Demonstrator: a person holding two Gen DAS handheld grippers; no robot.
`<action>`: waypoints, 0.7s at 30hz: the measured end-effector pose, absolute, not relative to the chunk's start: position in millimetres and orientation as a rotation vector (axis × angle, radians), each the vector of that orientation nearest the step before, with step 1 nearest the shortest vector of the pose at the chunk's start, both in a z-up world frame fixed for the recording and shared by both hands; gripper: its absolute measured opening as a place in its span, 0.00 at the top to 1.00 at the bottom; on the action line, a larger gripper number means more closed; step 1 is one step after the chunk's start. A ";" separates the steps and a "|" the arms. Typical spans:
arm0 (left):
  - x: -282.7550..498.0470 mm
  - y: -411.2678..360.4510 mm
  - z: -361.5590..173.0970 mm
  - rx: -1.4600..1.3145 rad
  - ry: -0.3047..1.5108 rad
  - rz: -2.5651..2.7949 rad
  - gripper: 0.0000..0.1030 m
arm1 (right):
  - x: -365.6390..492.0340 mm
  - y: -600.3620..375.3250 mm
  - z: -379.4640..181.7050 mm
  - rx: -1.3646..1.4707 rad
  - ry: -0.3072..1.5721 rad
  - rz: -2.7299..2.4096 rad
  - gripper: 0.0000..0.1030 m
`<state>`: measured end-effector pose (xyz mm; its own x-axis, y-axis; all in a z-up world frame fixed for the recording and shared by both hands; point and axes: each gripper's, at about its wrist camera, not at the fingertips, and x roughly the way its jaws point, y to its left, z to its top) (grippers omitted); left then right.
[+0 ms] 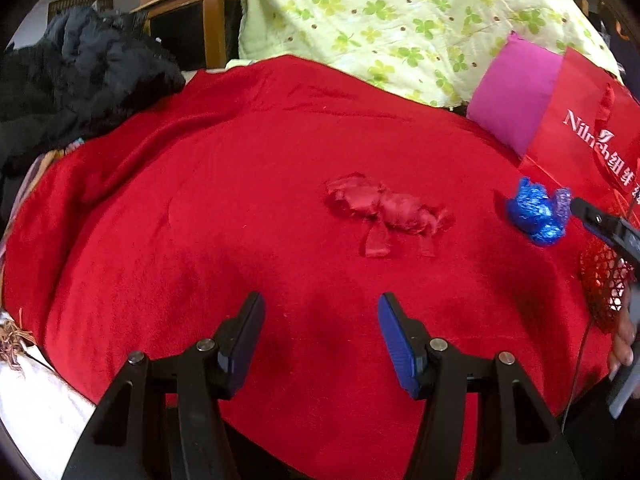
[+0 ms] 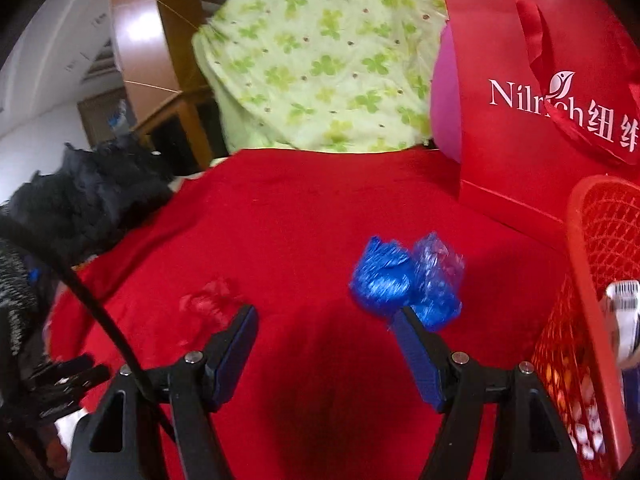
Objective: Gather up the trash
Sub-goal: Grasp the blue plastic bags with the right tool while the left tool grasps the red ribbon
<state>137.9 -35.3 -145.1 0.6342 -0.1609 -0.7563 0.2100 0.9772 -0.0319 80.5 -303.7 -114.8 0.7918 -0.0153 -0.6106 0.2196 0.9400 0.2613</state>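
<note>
A crumpled blue foil wrapper (image 2: pixel 404 280) lies on the red blanket (image 2: pixel 300 208), just beyond the right finger of my right gripper (image 2: pixel 326 314), which is open and empty. The wrapper also shows in the left wrist view (image 1: pixel 536 212), with a right gripper fingertip (image 1: pixel 580 206) beside it. A crumpled red ribbon wrapper (image 1: pixel 384 210) lies mid-blanket, ahead of my left gripper (image 1: pixel 322 304), open and empty. It shows blurred in the right wrist view (image 2: pixel 210 298). A red mesh basket (image 2: pixel 600 280) stands at the right, holding some trash.
A red Nilrich paper bag (image 2: pixel 532 112) and a pink cushion (image 1: pixel 516 96) stand at the back right. A green clover-print cloth (image 1: pixel 392 20) covers the back. Black clothing (image 1: pixel 76 80) is piled at the left. A wooden cabinet (image 1: pixel 184 12) stands behind.
</note>
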 end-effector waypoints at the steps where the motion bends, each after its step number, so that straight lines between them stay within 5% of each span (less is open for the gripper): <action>1: 140.6 -33.8 -145.9 0.058 0.862 -0.211 0.42 | 91.2 -308.8 -117.9 0.332 0.659 -0.157 0.28; 14: 231.0 -66.9 -153.0 0.000 0.929 -0.313 0.36 | 157.6 -359.4 -158.2 0.413 0.806 -0.302 0.29; 21: 271.2 -100.5 -180.5 -0.067 1.026 -0.320 0.36 | 164.7 -362.6 -175.2 0.407 0.869 -0.301 0.45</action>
<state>271.2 -100.5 -180.5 0.4762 -0.2923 -0.8293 0.2304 0.9516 -0.2032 164.7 -362.6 -175.2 0.6113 -0.0901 -0.7862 0.4150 0.8824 0.2216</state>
